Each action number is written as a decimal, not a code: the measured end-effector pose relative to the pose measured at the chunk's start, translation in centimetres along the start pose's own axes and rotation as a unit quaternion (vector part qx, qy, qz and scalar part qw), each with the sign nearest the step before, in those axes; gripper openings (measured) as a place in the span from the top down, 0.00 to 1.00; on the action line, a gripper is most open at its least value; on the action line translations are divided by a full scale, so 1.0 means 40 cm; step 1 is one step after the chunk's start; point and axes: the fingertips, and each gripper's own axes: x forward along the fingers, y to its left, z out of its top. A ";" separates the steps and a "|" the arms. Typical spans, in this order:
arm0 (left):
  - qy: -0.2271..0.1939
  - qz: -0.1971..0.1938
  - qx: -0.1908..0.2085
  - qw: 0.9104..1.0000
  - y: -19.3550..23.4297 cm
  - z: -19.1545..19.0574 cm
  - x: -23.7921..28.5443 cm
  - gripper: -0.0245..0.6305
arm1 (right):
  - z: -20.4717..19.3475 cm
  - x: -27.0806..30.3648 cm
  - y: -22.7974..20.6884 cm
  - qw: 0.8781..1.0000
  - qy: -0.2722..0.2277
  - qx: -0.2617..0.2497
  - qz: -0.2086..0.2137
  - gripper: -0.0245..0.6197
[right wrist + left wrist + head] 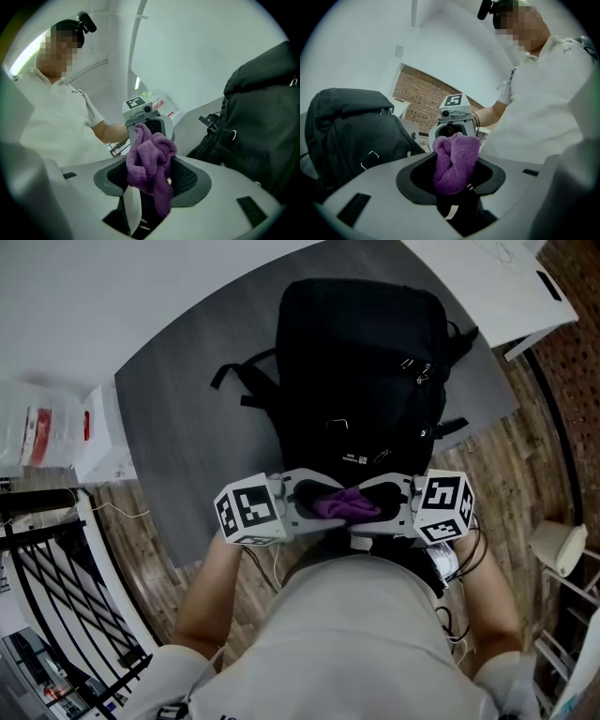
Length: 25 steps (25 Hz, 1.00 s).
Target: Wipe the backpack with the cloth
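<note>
- Crumpled purple terry cloth in mid-air between two claws, close to person's torso, just short of near end of pack.
- Left gripper: pinching cloth bunch.
- Right gripper: spread wide, cloth tail hangs loose between jaws, pads not pressing.
- Claws point at each other, side-on to pack.
- Black fabric backpack lies flat on grey table, long axis running away from person.
- Both claws about equally near.
- Judgement: left claw must swing forward toward pack before wiping.
</note>
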 end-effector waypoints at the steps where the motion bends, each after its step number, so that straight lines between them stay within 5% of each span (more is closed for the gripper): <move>1: -0.001 0.004 -0.007 1.000 0.007 -0.004 -0.002 0.70 | -0.002 -0.003 -0.001 1.000 -0.003 0.004 -0.002 0.61; 8: -0.085 0.032 -0.058 0.994 0.047 0.019 -0.014 0.67 | 0.021 -0.040 -0.016 0.995 -0.069 0.051 -0.046 0.74; 18: -0.196 0.075 -0.145 0.967 0.100 0.063 -0.004 0.65 | 0.017 -0.168 -0.064 0.986 -0.098 0.070 -0.113 0.76; 22: -0.208 0.135 -0.173 0.953 0.158 0.069 -0.022 0.65 | 0.011 -0.287 -0.162 0.968 -0.125 0.094 -0.195 0.76; 25: -0.212 0.170 -0.186 0.944 0.188 0.083 -0.014 0.65 | 0.026 -0.402 -0.260 0.939 -0.173 0.133 -0.264 0.76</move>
